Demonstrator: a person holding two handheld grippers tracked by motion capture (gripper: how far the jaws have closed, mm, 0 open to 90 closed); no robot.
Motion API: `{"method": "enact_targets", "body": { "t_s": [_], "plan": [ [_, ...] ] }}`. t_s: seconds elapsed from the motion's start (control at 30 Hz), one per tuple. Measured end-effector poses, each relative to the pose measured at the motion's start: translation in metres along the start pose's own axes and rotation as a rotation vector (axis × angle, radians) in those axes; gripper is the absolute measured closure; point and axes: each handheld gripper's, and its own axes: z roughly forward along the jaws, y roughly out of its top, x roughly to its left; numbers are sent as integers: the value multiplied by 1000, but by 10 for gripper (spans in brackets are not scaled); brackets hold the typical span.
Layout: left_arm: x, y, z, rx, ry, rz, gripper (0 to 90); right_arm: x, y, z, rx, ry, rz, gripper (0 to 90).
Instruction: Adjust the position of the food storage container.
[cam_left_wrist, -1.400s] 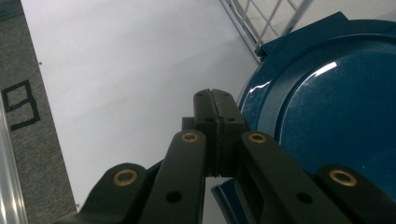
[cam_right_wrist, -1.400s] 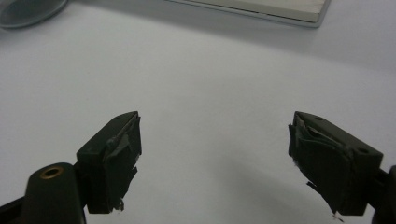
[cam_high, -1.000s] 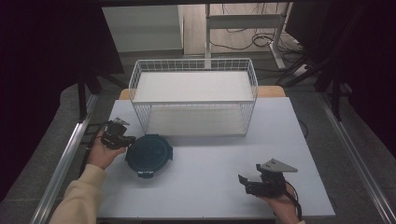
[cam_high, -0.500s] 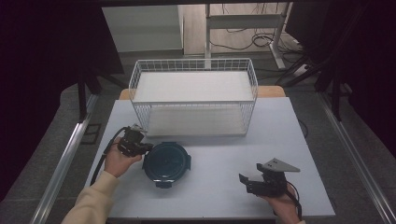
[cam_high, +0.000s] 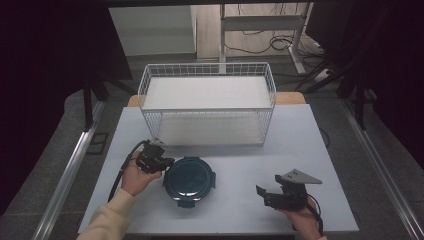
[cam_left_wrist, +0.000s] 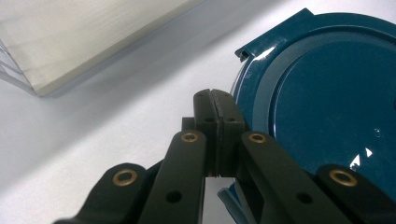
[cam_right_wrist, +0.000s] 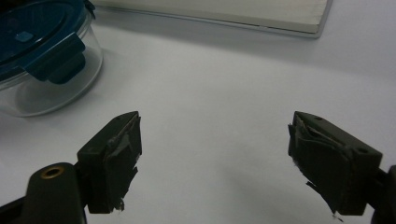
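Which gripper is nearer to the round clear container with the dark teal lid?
Left. The left gripper, jaws shut, sits right at the edge of the container's lid. The right gripper stands apart on the table's other side, jaws open.

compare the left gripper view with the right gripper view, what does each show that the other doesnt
Left gripper view: the left gripper shut, its jaw tips against the rim of the container's teal lid, seen from above. Right gripper view: the right gripper open over bare table, and the container's clear glass wall with a side latch. Both: the container, the white table, the basket's base edge.
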Motion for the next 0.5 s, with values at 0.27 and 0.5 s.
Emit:
{"method": "enact_targets", "body": {
  "t_s": [0.27,0.5],
  "plan": [
    [-4,-2,3,-12,0,-16,899,-1,0,-1,-2,-10,6,170],
    [-8,-2,5,-27,-21,-34,899,-3,0,-2,3,-18,5,170]
  ]
}}
